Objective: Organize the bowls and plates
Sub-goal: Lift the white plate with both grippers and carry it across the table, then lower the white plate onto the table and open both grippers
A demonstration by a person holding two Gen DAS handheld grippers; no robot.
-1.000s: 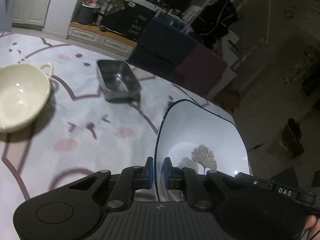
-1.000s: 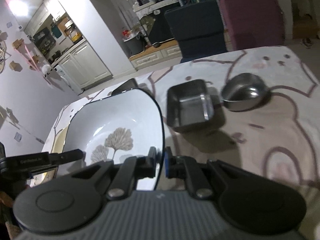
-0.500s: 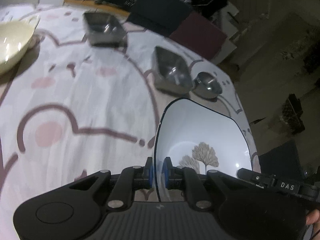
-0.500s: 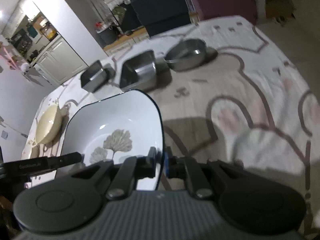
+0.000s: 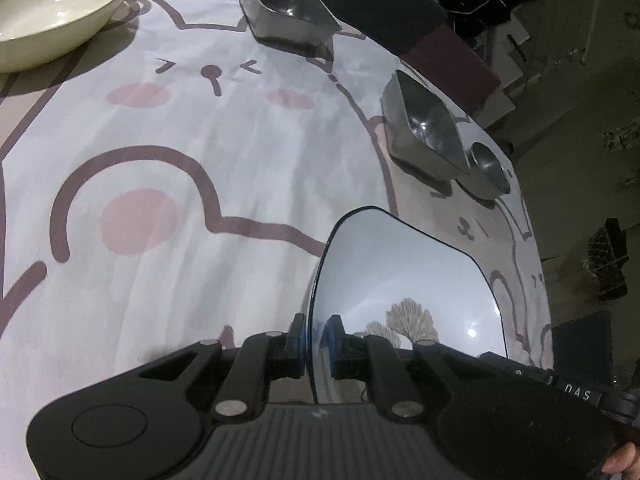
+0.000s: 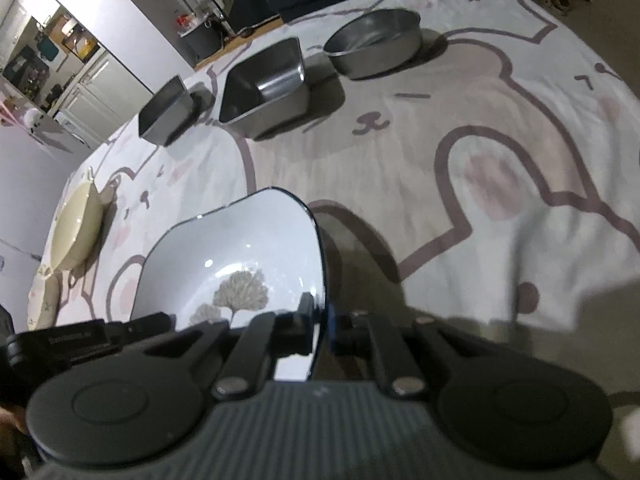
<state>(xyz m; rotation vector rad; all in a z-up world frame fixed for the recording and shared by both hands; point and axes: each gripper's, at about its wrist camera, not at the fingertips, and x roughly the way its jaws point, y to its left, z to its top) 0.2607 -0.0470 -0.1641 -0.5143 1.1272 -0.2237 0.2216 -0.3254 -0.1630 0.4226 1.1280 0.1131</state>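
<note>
Both tongs, left (image 5: 316, 340) and right (image 6: 319, 320), pinched opposite rims of the white bowl (image 5: 404, 288) above the counter (image 5: 240, 160), mouth upward. Only the right view showed cabinets (image 6: 100, 84).
</note>
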